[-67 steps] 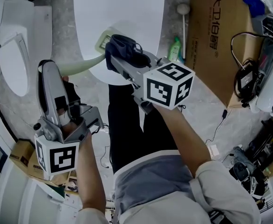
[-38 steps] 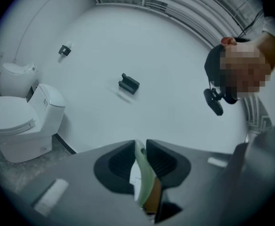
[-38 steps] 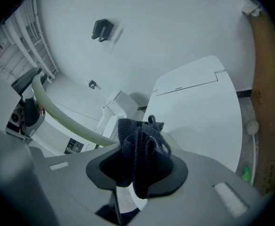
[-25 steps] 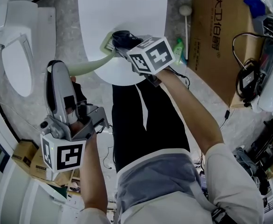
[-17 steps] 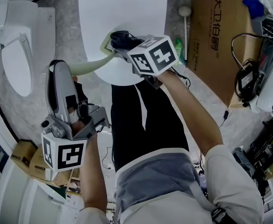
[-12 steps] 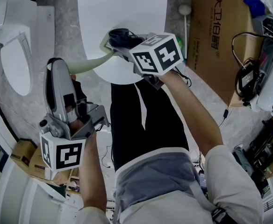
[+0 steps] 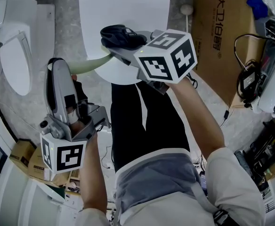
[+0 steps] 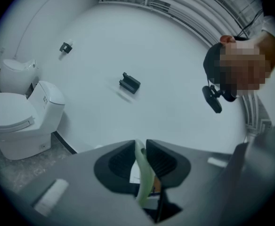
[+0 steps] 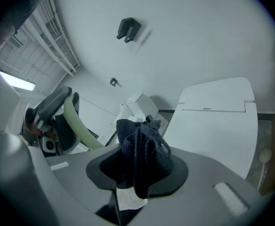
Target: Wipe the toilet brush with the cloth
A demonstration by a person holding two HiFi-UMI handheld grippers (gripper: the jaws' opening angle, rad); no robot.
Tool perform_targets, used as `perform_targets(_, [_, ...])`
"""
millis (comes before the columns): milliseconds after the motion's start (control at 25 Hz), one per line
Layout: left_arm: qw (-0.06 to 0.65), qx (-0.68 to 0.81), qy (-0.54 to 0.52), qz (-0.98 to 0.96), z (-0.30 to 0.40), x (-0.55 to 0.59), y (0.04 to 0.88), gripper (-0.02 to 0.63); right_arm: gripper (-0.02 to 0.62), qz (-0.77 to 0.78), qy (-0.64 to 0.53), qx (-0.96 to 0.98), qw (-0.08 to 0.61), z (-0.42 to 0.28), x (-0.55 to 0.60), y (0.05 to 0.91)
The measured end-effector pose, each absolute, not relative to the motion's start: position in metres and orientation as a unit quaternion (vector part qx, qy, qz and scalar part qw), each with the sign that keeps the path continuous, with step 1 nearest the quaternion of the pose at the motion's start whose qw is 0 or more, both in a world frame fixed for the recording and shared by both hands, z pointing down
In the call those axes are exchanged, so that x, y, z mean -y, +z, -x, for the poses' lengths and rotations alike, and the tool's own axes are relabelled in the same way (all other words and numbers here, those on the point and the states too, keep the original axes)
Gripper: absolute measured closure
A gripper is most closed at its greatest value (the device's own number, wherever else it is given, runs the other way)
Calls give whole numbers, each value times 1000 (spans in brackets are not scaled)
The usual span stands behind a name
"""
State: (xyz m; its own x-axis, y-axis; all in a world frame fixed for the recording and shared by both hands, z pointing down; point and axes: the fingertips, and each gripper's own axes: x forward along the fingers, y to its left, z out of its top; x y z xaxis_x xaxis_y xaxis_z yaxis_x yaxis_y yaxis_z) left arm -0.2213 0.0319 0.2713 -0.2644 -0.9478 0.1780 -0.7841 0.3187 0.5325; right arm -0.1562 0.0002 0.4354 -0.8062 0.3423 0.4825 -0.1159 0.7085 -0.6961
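The toilet brush has a pale green curved handle (image 7: 88,64). My left gripper (image 7: 62,72) is shut on its lower end; in the left gripper view the handle (image 8: 142,182) stands pinched between the jaws of that gripper (image 8: 141,147). My right gripper (image 7: 118,48) is shut on a dark crumpled cloth (image 7: 120,36), which lies over the handle's far end and hides the brush head. In the right gripper view the cloth (image 9: 142,149) bulges out of the right gripper (image 9: 140,147), with the green handle (image 9: 76,124) to its left.
A white toilet lid (image 7: 128,8) lies under the cloth. A second white toilet (image 7: 15,55) stands at the left. At the right are a cardboard box (image 7: 222,41), a white-knobbed stick (image 7: 187,13) and cables (image 7: 248,79). The person's dark trousers (image 7: 137,121) fill the middle.
My right gripper has risen toward the camera and shifted slightly left with the cloth, which now covers the brush's pale green end. The left gripper has barely moved.
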Motion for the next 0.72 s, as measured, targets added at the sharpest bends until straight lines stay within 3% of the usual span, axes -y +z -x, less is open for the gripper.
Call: perform_targets(720, [240,779,-170,-554,221,-36,270,606,483,124,476,855,165,187,0,350])
